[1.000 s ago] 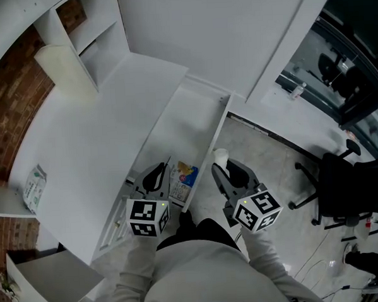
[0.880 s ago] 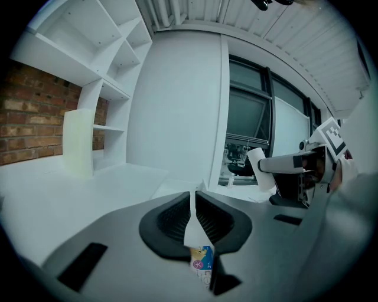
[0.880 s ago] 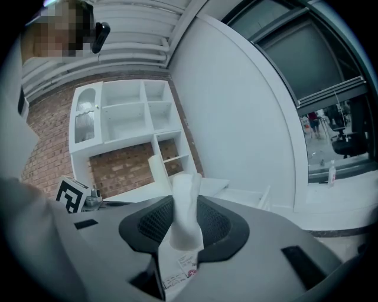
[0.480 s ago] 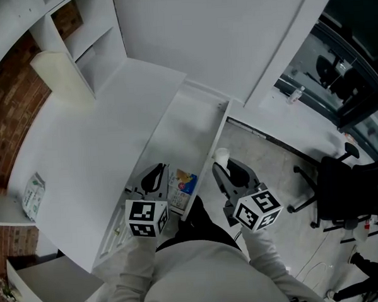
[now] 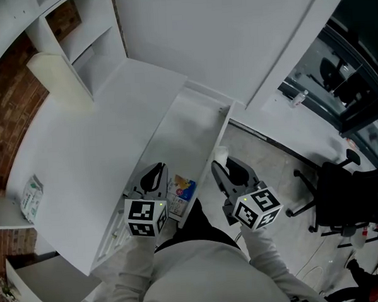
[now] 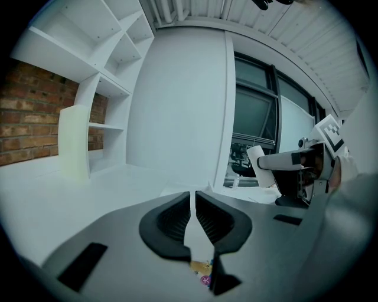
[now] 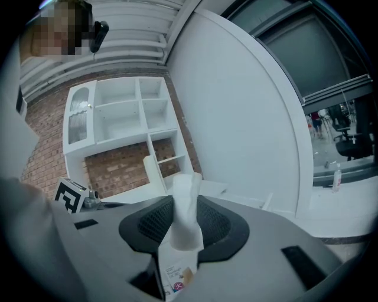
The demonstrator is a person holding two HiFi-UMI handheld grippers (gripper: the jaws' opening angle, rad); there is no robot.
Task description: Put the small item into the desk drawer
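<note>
- Jaws of the right gripper (image 7: 184,203) are clamped on a small white packet (image 7: 184,233); its twisted white top rises between the pads and its printed lower end hangs below them, toward the camera
- From the head view we place the right gripper (image 5: 221,167) just outside the right wall of the open drawer (image 5: 187,125), on the floor side, with the small white packet (image 5: 221,154) poking out past the jaw tips
- We see the held packet close beside that wall but not inside the drawer
- The left gripper (image 6: 192,199) has its jaws all but together, only a sliver of light between them and nothing in it
- In the head view the left gripper (image 5: 156,173) hovers at the drawer's left edge, where it meets the white tabletop (image 5: 81,146)
- A colourful packet (image 5: 181,192) lies flat at the near end of the drawer, between the two grippers; we see it touching neither, and it also peeks out below the left jaws (image 6: 202,272)
- Well apart, at the tabletop's far left edge, we see a pale printed pouch (image 5: 30,196)
</note>
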